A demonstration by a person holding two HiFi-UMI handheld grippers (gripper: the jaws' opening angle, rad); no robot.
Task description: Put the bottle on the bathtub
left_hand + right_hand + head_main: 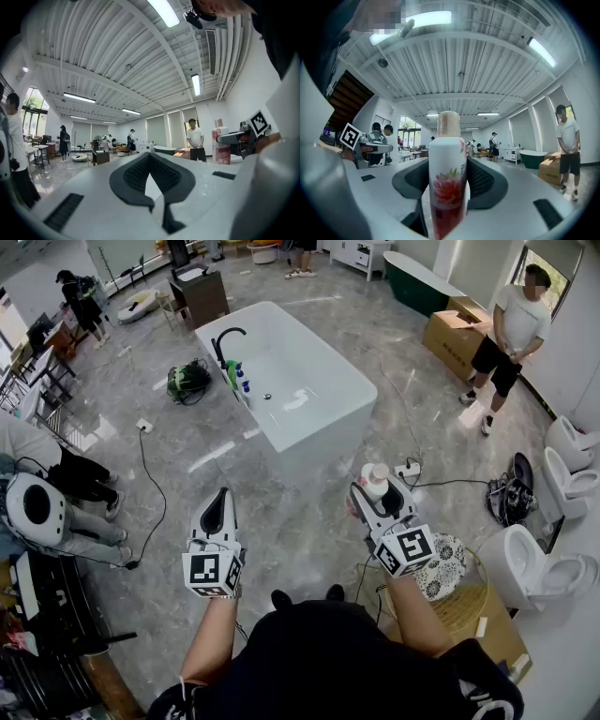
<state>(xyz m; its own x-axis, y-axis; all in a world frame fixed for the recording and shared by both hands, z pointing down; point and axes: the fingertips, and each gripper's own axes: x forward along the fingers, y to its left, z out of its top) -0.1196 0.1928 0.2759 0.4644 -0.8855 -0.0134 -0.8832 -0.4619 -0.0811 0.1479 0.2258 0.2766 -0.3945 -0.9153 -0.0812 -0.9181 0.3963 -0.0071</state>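
My right gripper [377, 495] is shut on a white bottle [375, 481] with a pink flower print and a beige cap; in the right gripper view the bottle [448, 180] stands upright between the dark pads [485, 177]. My left gripper [219, 510] hangs level with it on the left, shut and holding nothing, its pads [166, 176] meeting at the tip. The white bathtub [335, 390] stands ahead on the floor, with a black faucet [226, 339] and several small bottles on its left rim. The left gripper view also catches the bottle [220, 147] at the right.
A person in a white shirt [511, 329] stands by cardboard boxes [455, 337] at the back right. Toilets [539, 563] line the right wall. A wicker basket [464, 606] sits by my right arm. Cables [150, 488] and a power strip [408, 469] lie on the floor; a seated person [56, 484] is left.
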